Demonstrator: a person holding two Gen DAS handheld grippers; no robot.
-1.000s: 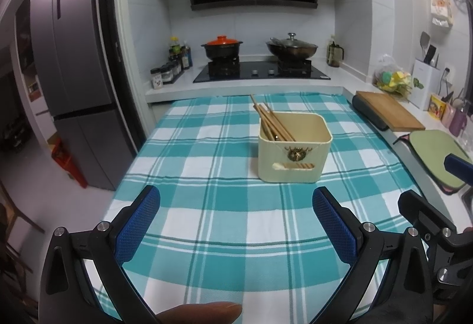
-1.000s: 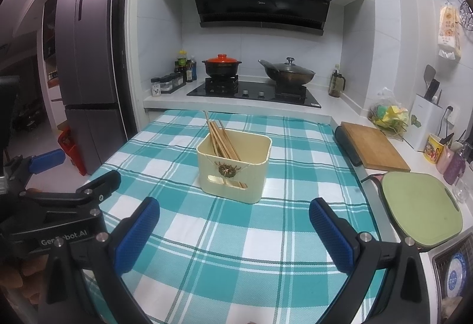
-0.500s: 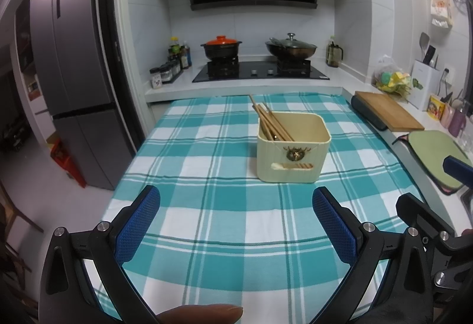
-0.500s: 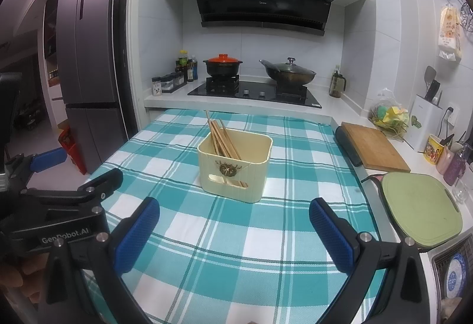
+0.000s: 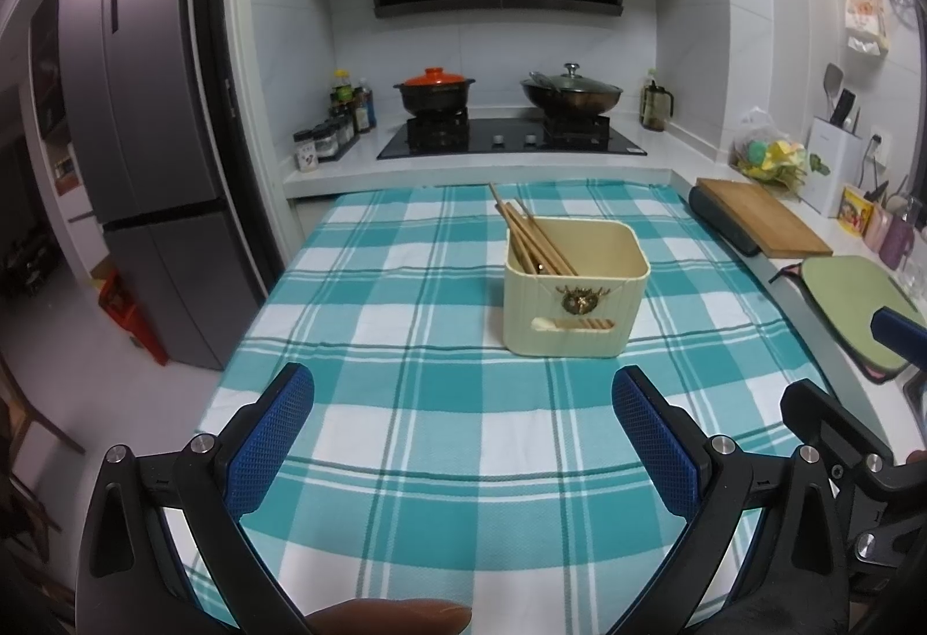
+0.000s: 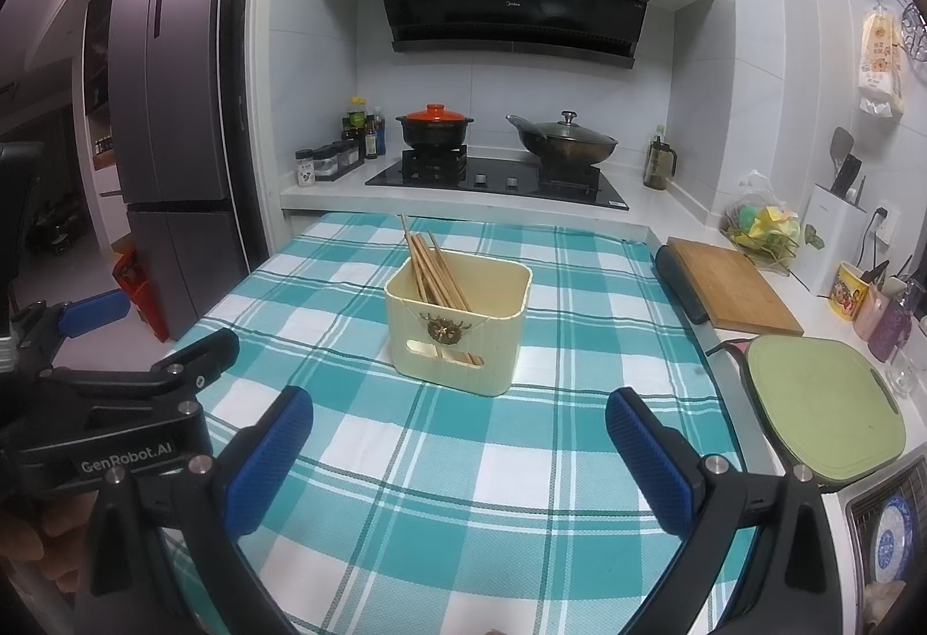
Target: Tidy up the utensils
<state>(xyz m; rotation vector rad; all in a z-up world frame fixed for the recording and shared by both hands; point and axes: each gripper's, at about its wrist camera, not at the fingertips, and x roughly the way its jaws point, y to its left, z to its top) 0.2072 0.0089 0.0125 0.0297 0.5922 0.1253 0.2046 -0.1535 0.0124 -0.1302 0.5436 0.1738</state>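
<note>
A cream utensil box (image 5: pixel 573 287) stands on the teal checked tablecloth (image 5: pixel 417 420); it also shows in the right wrist view (image 6: pixel 457 322). Several wooden chopsticks (image 5: pixel 530 238) lean inside it toward the back left, also seen from the right (image 6: pixel 434 270). My left gripper (image 5: pixel 463 403) is open and empty, held near the table's front edge, well short of the box. My right gripper (image 6: pixel 460 418) is open and empty, also short of the box, to the right of the left one. The left gripper's body (image 6: pixel 116 403) shows at the left of the right wrist view.
A wooden cutting board (image 6: pixel 730 287) and a green mat (image 6: pixel 823 403) lie on the counter at the right. A stove with a red-lidded pot (image 5: pixel 434 90) and a wok (image 5: pixel 570 93) stands at the back. A fridge (image 5: pixel 145 171) stands at the left.
</note>
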